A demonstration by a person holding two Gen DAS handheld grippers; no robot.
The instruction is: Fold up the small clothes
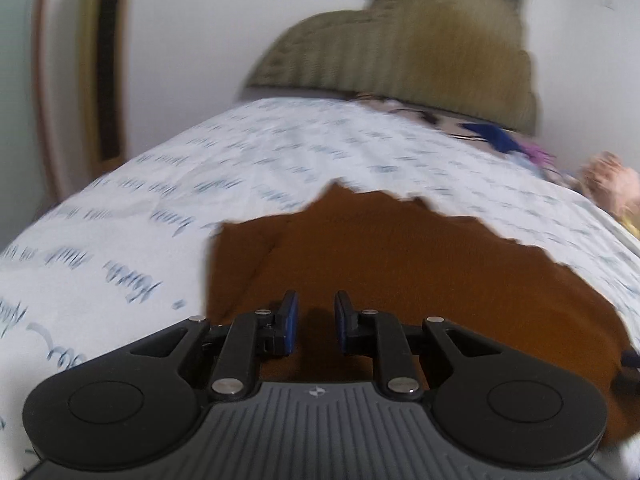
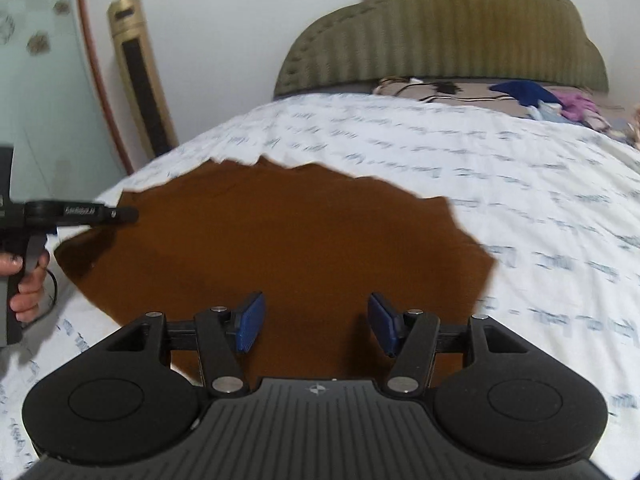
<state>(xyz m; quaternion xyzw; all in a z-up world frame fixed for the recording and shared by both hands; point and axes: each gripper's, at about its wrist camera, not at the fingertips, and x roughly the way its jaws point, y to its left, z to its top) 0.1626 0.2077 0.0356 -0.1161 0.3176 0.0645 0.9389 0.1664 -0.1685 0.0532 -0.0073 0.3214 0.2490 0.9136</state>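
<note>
A small brown garment (image 2: 280, 248) lies spread flat on the white printed bedsheet (image 2: 500, 168); it also shows in the left wrist view (image 1: 400, 264). My left gripper (image 1: 316, 324) hovers over the garment's near left part, its blue pads a narrow gap apart, holding nothing. From the right wrist view the left gripper (image 2: 124, 213) shows side-on at the garment's left edge. My right gripper (image 2: 316, 320) is wide open and empty over the garment's near edge.
An olive padded headboard (image 2: 448, 36) stands at the far end of the bed. A pile of blue and purple clothes (image 2: 548, 100) lies at the far right. A gold tower fan (image 2: 140, 76) stands by the wall on the left.
</note>
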